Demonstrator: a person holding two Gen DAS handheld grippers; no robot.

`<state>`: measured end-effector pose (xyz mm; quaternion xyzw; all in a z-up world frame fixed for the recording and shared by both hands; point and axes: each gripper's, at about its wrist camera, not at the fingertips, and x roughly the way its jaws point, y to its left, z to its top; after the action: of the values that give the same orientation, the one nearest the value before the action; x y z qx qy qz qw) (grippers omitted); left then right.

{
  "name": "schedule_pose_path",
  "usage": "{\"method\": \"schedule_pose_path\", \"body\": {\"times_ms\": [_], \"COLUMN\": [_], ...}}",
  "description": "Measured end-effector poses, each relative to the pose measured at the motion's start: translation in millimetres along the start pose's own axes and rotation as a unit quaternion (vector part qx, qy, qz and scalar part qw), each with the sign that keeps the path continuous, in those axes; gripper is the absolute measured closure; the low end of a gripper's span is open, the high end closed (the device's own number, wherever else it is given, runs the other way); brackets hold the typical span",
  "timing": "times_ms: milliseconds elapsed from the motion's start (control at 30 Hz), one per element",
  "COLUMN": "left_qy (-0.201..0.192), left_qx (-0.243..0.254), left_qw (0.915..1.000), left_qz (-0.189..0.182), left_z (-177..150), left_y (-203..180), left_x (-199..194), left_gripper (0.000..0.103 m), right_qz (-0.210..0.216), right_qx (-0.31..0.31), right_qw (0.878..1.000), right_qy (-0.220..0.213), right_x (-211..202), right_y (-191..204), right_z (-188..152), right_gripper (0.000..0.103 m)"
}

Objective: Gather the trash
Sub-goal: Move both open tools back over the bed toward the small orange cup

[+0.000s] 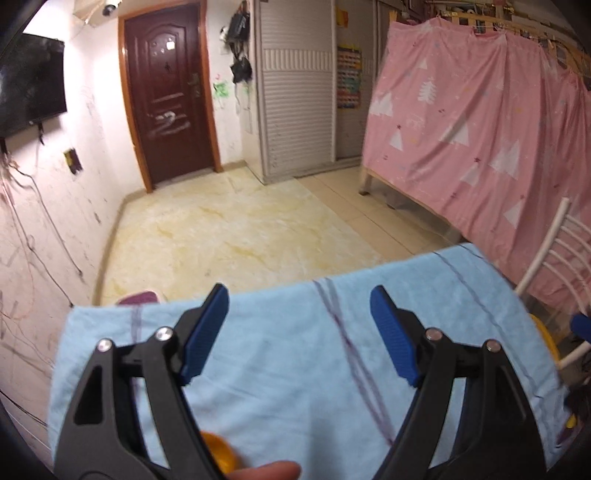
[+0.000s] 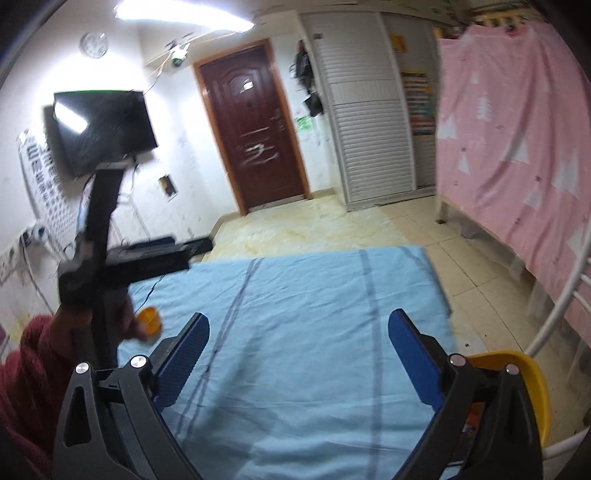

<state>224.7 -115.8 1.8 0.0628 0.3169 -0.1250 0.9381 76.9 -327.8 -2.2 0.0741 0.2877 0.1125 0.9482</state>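
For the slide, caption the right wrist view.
Open right gripper above a light blue cloth, yellow bin at right, left gripper at left.

A cloth (image 2: 295, 332) lay under and ahead of the right gripper (image 2: 299, 354). A bin (image 2: 532, 384) stood just right of it, a cup (image 2: 149, 320) to its left. A door (image 2: 255, 136) stood far ahead.

Ceiling light (image 2: 184, 14) glare, motion blur, fisheye warping

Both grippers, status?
Left gripper open, empty. Right gripper open, empty. Small orange plastic cup on light-blue cloth. Nothing blocking.
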Motion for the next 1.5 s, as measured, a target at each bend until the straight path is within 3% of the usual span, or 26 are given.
{"method": "schedule_pose_path", "body": {"times_ms": [267,767,1233,1500], "left_qy": [0.003,0.026,-0.008,0.006], "left_qx": [-0.007,-0.016,-0.029,-0.045], "left_qw": [1.0,0.9988,0.9993,0.9989], "left_qz": [0.001,0.038,0.02,-0.001], "left_z": [6.3,10.2,5.6,-9.9], "left_y": [31.3,39.6,25.8,15.6], "left_x": [28.8,49.9,-2.1,-33.8], "left_gripper": [0.028,0.026,0.021,0.021], "right_qz": [0.017,0.039,0.051,0.053], "right_qx": [-0.038,-0.045,-0.039,-0.029], "right_qw": [0.999,0.998,0.998,0.998], "right_qy": [0.015,0.027,0.017,-0.005], "right_x": [23.3,43.6,35.2,18.9], "right_y": [39.7,54.0,55.0,53.4], "right_z": [4.5,4.4,-1.9,-4.4], "right_gripper": [0.012,0.012,0.012,0.012]}}
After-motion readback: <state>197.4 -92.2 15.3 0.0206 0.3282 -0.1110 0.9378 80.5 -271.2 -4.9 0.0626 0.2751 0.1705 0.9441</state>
